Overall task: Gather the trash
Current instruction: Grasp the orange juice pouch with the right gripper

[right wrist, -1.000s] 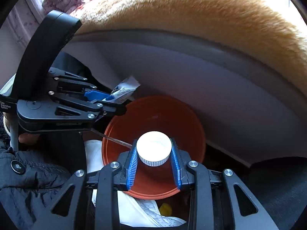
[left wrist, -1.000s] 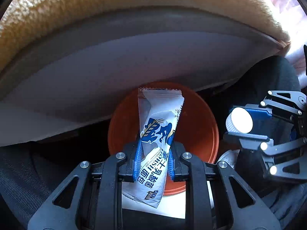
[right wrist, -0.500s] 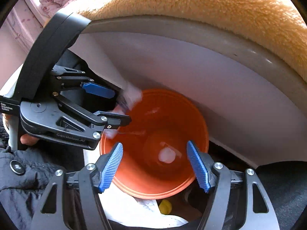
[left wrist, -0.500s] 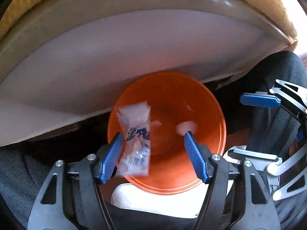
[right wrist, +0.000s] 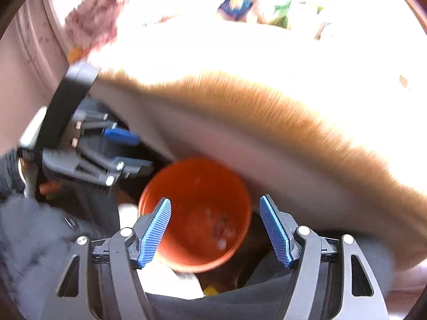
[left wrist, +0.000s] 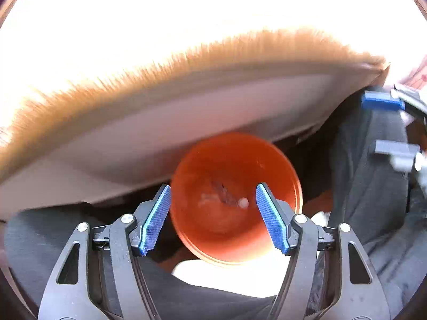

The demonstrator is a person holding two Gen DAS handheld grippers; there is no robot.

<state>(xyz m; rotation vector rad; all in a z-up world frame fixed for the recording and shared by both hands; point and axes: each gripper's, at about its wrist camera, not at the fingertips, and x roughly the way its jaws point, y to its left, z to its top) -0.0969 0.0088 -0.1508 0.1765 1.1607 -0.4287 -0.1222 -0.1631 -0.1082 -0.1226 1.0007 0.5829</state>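
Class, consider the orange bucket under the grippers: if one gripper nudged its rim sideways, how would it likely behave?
The orange bucket looks like thin plastic, holding only small scraps, so probably light and easily shifted. Its walls are tall, so a rim push might tip it. The rim may flex slightly.

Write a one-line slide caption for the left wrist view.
Left gripper open and empty above the orange bin, small white scraps at its bottom, beside a fuzzy tan cushion.

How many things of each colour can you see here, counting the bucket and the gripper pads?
Orange bucket: 1
Blue pads on the left gripper: 2
Blue pads on the right gripper: 2
Small white piece in the bucket: 1
Total: 6
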